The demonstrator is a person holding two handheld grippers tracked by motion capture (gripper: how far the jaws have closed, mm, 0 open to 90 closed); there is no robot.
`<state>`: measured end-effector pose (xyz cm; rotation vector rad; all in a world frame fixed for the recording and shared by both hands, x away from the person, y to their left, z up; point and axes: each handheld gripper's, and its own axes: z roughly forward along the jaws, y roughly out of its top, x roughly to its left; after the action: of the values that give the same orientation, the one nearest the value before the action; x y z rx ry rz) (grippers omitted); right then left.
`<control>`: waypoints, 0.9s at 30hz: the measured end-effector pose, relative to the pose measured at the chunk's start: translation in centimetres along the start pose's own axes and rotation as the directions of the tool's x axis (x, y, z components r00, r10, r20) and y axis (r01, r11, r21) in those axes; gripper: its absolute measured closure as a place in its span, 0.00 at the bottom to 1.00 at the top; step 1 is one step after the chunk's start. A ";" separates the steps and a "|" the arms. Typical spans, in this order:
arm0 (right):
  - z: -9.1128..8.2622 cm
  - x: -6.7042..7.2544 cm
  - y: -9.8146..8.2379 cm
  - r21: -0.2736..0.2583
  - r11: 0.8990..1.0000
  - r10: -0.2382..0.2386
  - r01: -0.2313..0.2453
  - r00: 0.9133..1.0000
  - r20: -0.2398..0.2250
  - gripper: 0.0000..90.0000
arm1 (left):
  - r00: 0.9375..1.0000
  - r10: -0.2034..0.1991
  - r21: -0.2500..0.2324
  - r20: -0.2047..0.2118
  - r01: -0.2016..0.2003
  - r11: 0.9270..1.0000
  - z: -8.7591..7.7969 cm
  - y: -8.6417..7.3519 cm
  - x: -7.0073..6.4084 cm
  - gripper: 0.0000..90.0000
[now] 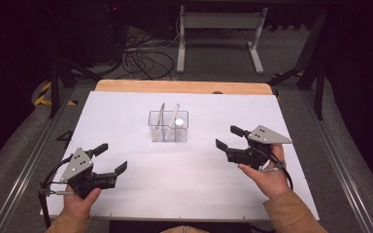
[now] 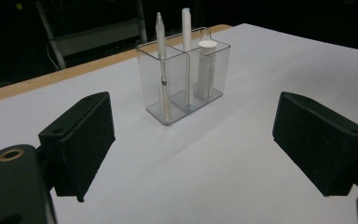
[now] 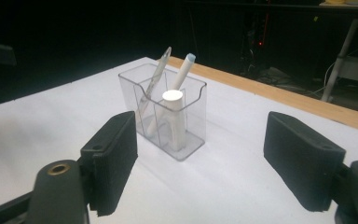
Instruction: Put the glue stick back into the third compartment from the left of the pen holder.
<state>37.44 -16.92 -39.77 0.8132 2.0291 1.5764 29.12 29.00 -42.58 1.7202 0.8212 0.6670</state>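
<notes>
Jaws of the right gripper and left gripper stand wide apart, holding nothing. Both aim at the clear holder mid-bench, well apart from each. It contains two pens and a white capped tube. Risk: a jaw nudging the light holder's wall could tip it and spill the pens across the bench

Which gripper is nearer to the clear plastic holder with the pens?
The right gripper is nearer: it sits just to the right of the clear holder, slightly toward the person. The left gripper is farther off, near the table's front left, also open and empty.
</notes>
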 end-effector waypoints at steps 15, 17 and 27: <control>-1.5 -0.6 -3.5 -0.005 0.999 0.034 -0.034 0.999 -0.036 0.28 | 1.000 -0.010 -0.007 0.021 0.010 1.000 -0.1 0.0 0.0 0.15; -1.6 -0.6 -3.9 -0.007 1.000 0.030 -0.030 0.999 -0.041 0.28 | 1.000 -0.002 -0.005 0.016 0.002 1.000 -0.1 0.0 -0.1 0.15; -2.1 -1.0 -6.4 0.004 0.997 0.074 -0.073 0.997 -0.035 0.27 | 1.000 0.008 -0.012 0.009 -0.007 1.000 -0.2 0.0 -0.3 0.14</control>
<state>35.69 -20.22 -45.48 0.8764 2.0474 1.6390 28.84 28.87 -42.53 1.7149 0.8032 0.6674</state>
